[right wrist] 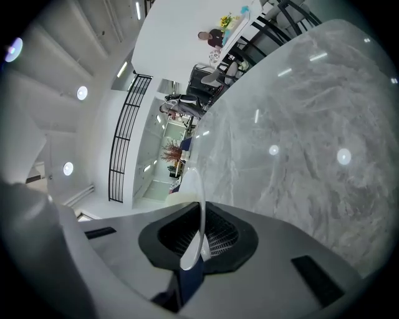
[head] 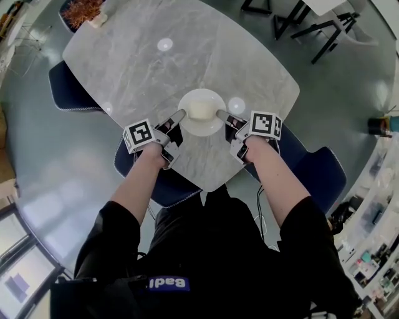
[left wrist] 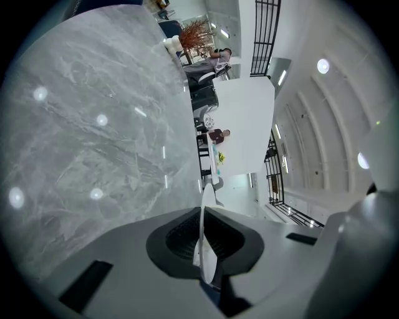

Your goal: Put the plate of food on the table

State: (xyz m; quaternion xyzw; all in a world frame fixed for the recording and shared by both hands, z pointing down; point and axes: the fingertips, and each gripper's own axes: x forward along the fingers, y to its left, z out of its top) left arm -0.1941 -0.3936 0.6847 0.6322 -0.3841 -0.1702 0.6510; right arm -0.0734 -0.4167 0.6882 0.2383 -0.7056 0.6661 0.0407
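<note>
A white plate [head: 189, 126] with a pale piece of food [head: 201, 111] on it is over the near part of the grey marble table [head: 149, 68]. My left gripper [head: 181, 116] is shut on the plate's left rim, and my right gripper [head: 220, 114] is shut on its right rim. In the left gripper view the plate's rim [left wrist: 204, 233] shows edge-on, pinched between the dark pads. The right gripper view shows the same thin rim [right wrist: 198, 230] clamped between its pads. Whether the plate touches the tabletop I cannot tell.
Blue chairs stand at the table's near edge [head: 327, 171] and at its left side [head: 65, 87]. An orange-brown plant decoration [head: 81, 11] sits at the table's far left corner. Black-legged furniture [head: 312, 25] stands on the floor at the far right.
</note>
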